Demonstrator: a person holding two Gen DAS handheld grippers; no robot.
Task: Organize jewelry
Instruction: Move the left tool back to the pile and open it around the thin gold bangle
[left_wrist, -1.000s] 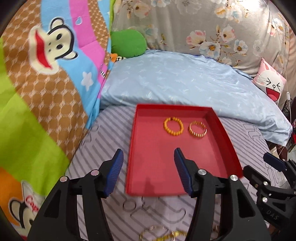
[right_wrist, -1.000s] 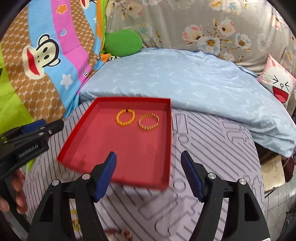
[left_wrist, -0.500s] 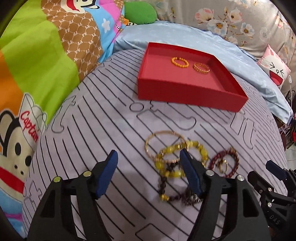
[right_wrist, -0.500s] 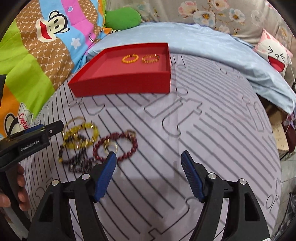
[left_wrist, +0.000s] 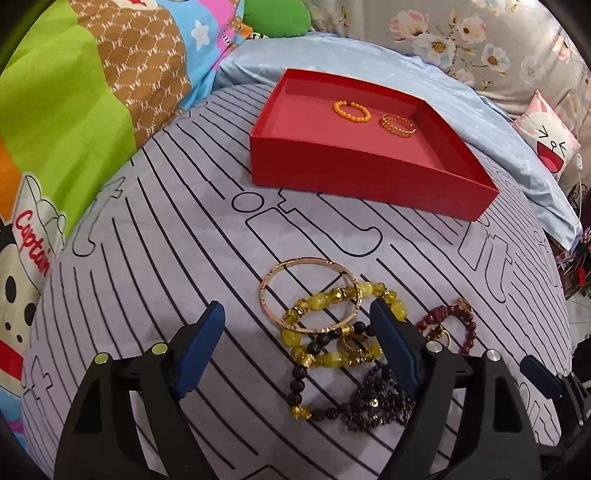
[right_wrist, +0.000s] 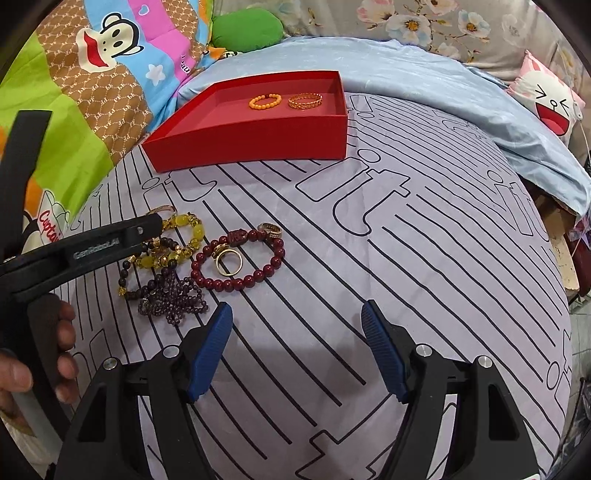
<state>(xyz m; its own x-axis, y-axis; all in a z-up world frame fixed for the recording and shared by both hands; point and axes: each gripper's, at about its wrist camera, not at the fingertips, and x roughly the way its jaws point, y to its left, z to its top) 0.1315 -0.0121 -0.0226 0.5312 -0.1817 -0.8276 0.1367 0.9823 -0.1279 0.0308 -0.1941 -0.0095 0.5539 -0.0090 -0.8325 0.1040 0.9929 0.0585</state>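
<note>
Left wrist view: left gripper (left_wrist: 295, 349) jaws opening, empty, over gold bangle (left_wrist: 308, 293) in bracelet pile; red tray (left_wrist: 365, 181) beyond holds 2 bracelets. Right gripper (right_wrist: 297, 350) open, empty.

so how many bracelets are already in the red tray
2. An orange bead bracelet lies toward the tray's far end, and a gold chain bracelet sits just right of it, apart. Nothing else shows inside; the rest of the jewelry is on the bedsheet.
</note>
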